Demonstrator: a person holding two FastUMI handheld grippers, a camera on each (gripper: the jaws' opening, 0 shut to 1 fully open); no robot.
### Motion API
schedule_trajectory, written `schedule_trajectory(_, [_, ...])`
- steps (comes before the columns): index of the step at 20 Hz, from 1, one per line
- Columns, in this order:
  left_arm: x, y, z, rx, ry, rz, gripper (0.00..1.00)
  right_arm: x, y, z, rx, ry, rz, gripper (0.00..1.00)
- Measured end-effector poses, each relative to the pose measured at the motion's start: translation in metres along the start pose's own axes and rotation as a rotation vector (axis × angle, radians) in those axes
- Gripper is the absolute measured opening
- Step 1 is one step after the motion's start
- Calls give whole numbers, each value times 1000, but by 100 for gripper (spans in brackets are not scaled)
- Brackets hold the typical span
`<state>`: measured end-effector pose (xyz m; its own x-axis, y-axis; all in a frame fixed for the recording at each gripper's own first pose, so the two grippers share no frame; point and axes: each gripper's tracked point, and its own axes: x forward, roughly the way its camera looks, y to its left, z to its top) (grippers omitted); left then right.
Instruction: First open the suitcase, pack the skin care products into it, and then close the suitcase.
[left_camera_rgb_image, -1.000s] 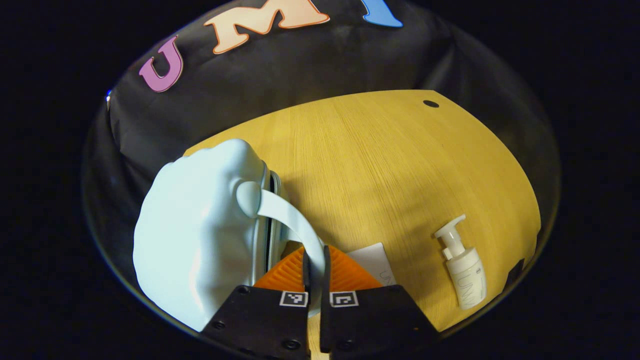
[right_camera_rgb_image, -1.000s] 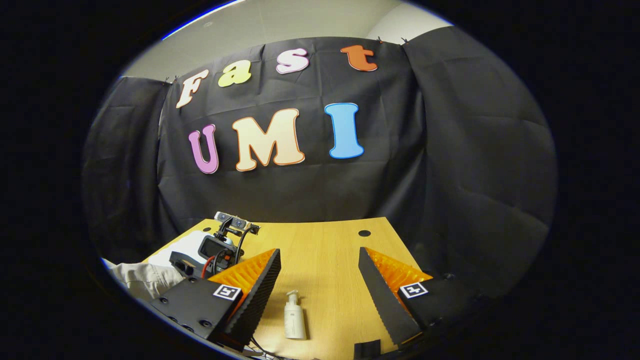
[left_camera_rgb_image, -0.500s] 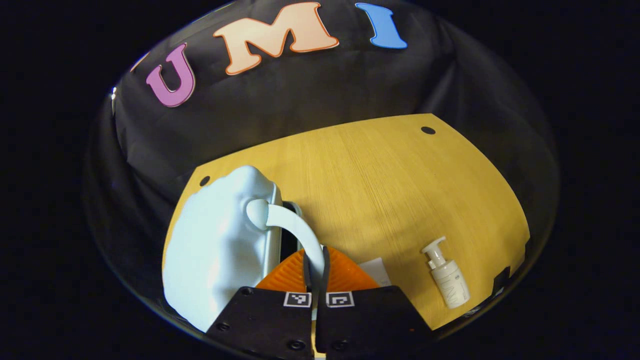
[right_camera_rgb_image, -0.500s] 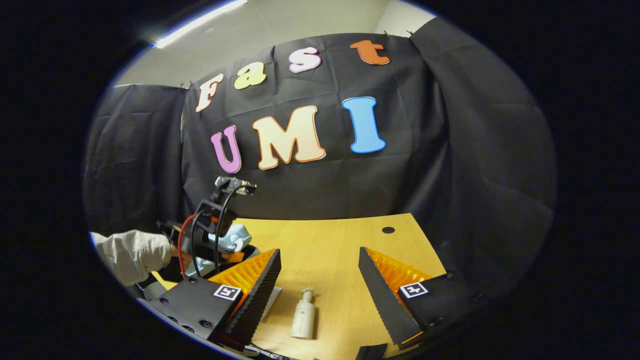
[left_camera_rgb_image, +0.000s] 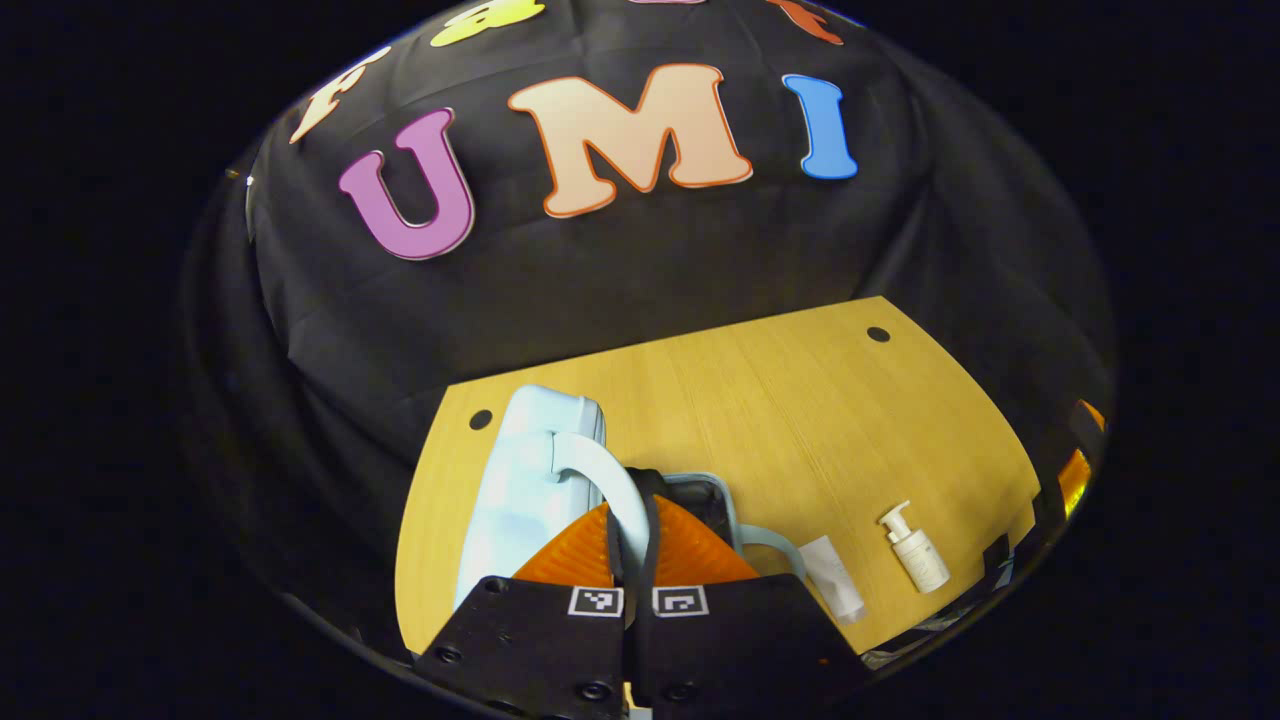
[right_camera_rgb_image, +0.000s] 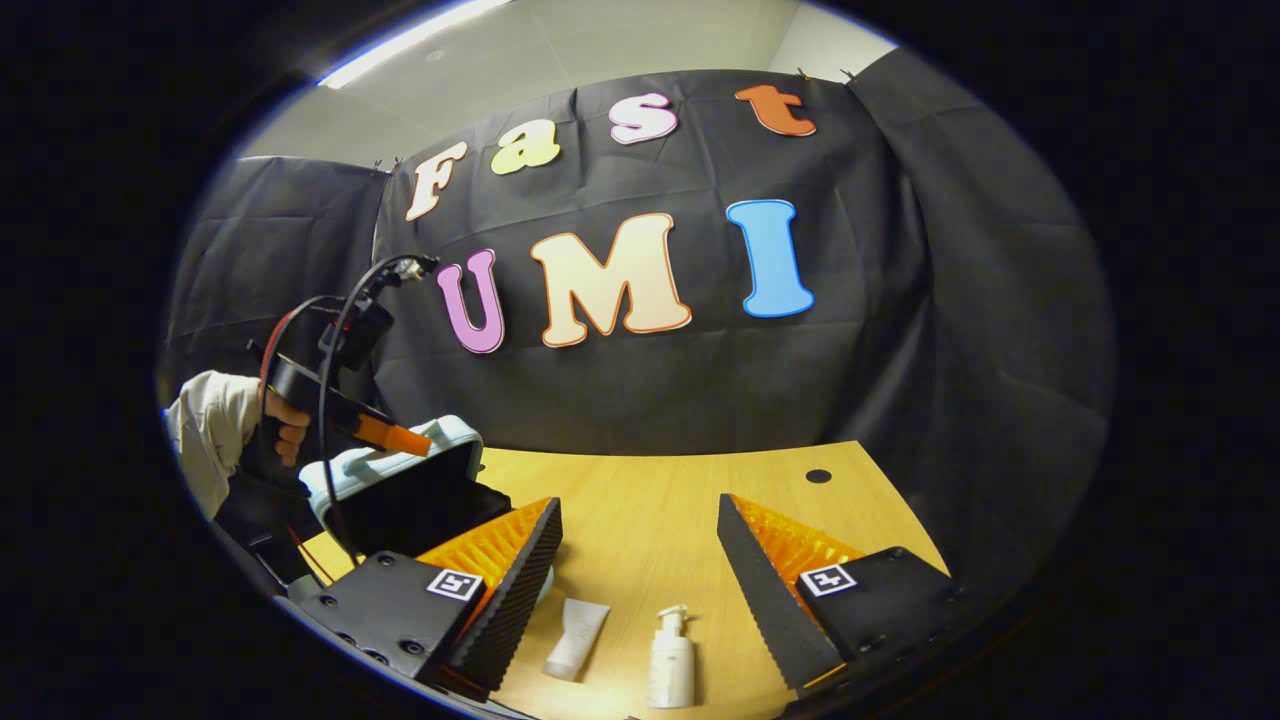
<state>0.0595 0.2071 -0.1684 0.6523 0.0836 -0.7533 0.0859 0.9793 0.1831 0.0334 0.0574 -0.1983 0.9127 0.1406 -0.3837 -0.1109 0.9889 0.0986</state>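
The pale blue suitcase (right_camera_rgb_image: 395, 480) sits at the left end of the wooden bench (left_camera_rgb_image: 800, 410), and its lid (left_camera_rgb_image: 530, 480) is lifted up, nearly standing, so the dark inside faces the right gripper view. The left gripper (left_camera_rgb_image: 632, 520) has its jaws pinched tight on the lid's curved handle (left_camera_rgb_image: 600, 475), both fingers pressing on the thin strap. In the right gripper view that same gripper shows above the case, held by a hand (right_camera_rgb_image: 285, 425) coming out of a light sleeve (right_camera_rgb_image: 205, 430), with red and black cables (right_camera_rgb_image: 330, 350) looping off it.

The right gripper (right_camera_rgb_image: 640, 570) hangs over the near edge of the bench with its jaws spread wide and nothing between them. Beneath that gap lie two skin care products: a white tube (right_camera_rgb_image: 577, 638) flat on the wood just beside the suitcase's lower half, and a white pump bottle (right_camera_rgb_image: 671, 660) a little to the right of it, apart from the tube. In the left gripper view the bottle lies on its side.
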Motion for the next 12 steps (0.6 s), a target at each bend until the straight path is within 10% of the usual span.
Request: schedule_trajectory(12, [13,240,-38,-21,24,219,0,56,69,0,9,-8,-93,99])
